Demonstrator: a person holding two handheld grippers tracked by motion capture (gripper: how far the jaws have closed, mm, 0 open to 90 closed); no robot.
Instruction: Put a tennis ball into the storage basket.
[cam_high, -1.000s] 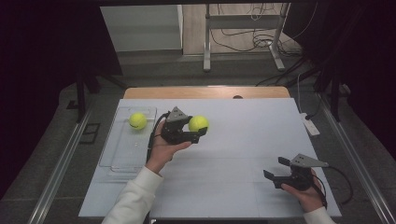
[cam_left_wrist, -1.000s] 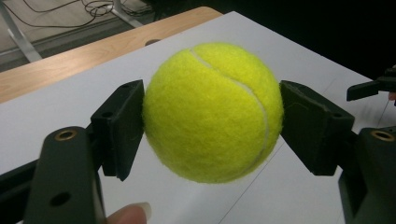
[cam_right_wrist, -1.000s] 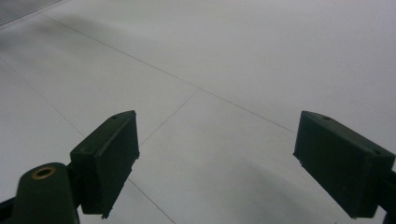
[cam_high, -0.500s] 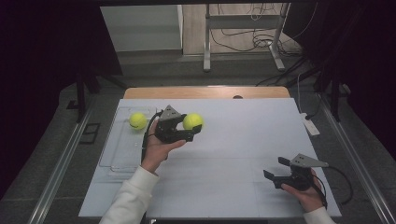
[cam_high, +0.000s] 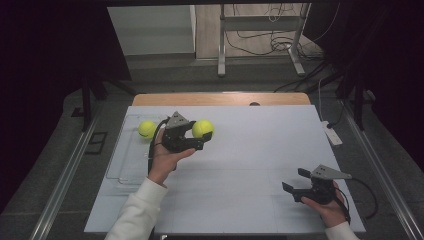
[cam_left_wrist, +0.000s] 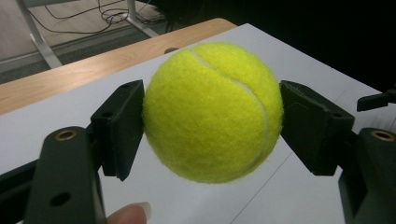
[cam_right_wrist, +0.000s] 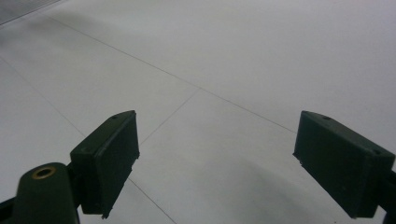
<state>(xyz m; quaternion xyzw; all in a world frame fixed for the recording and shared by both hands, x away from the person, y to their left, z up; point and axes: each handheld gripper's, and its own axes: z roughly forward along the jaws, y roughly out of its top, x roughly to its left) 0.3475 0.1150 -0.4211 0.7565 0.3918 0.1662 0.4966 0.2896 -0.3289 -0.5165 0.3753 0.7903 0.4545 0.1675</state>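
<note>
My left gripper (cam_high: 200, 134) is shut on a yellow tennis ball (cam_high: 203, 128) and holds it just above the white table (cam_high: 260, 150), left of centre. In the left gripper view the ball (cam_left_wrist: 212, 112) sits squeezed between both black jaws, its white seam facing the camera. A second tennis ball (cam_high: 147, 129) lies in a clear tray (cam_high: 122, 165) at the table's left, just left of that gripper. My right gripper (cam_high: 295, 184) rests near the front right corner, open with nothing between its jaws; the right gripper view has bare white tabletop (cam_right_wrist: 224, 70) between them.
A wooden strip (cam_high: 220, 98) runs along the table's far edge. A white power strip (cam_high: 332, 133) lies off the right edge. Metal stand legs (cam_high: 220, 45) and cables sit on the floor beyond the table.
The left gripper has carried its ball leftward and slightly away from me, closer to the tray ball. The right gripper has stayed put.
</note>
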